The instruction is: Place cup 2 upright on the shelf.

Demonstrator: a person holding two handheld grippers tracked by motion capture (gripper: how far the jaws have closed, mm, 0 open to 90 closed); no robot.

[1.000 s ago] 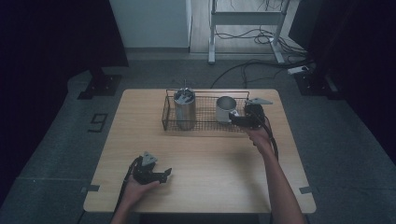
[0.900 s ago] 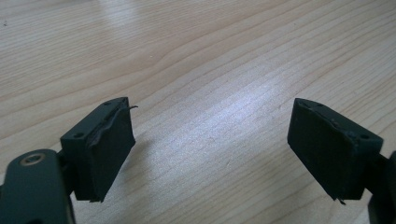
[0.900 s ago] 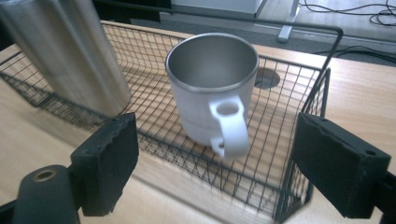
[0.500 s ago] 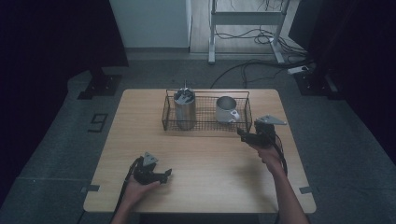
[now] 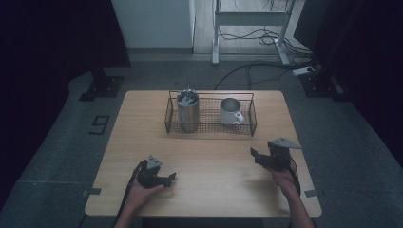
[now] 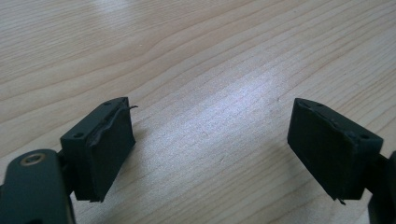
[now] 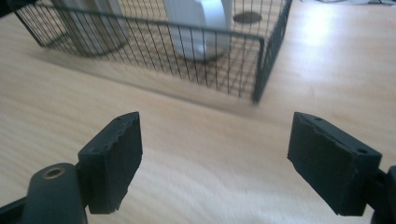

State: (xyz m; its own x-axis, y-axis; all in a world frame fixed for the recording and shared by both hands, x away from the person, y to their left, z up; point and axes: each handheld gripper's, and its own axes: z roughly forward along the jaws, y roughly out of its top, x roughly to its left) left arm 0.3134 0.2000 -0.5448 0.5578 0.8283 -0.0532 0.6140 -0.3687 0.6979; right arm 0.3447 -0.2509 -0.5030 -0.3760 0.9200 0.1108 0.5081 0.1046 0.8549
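Two hand-held grippers over a wooden table, left gripper lower left, jaws apart and empty, wire basket upper centre with steel cup and mug, right gripper lower right, jaws just narrowed yet apart, empty.

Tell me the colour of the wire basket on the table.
Black; the wire basket shows best in the right gripper view.

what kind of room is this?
Probably a lab or recording studio, not a kitchen: a lone wooden table on grey carpet, dark curtains at the sides, loose cables beneath a metal stand behind.
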